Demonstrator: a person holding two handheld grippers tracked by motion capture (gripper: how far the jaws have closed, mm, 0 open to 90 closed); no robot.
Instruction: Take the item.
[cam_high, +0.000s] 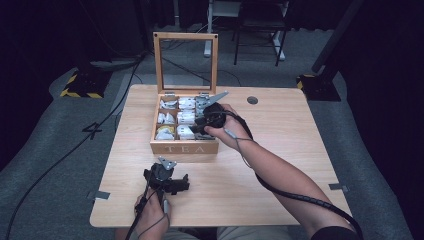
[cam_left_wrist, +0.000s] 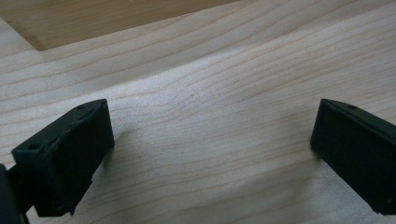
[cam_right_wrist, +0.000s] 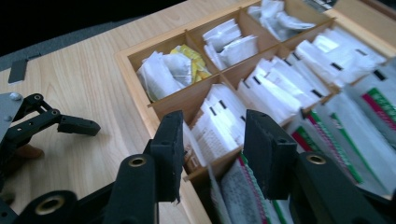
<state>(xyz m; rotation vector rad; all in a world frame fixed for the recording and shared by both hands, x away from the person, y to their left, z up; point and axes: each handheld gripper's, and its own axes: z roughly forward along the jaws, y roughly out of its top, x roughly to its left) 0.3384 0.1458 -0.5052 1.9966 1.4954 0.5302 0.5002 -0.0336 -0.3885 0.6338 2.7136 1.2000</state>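
The right gripper (cam_right_wrist: 212, 154) hangs over the near middle compartment of the open wooden tea box (cam_high: 184, 148), a pale-wood chest with thin dividers, a glass-paned lid standing upright and "TEA" lettered on its front wall. Its jaws stand partly apart, and white paper tea packets with small black marks (cam_right_wrist: 219, 123) rise between them; whether the pads already press on a packet I cannot tell. Past the left jaw lies a compartment of crumpled white and yellow sachets (cam_right_wrist: 175, 70); beyond the right jaw are packets with green and pink stripes (cam_right_wrist: 369, 121). The left gripper (cam_left_wrist: 212, 149) rests low over the light wooden table (cam_left_wrist: 210, 84), jaws spread wide with bare wood between them.
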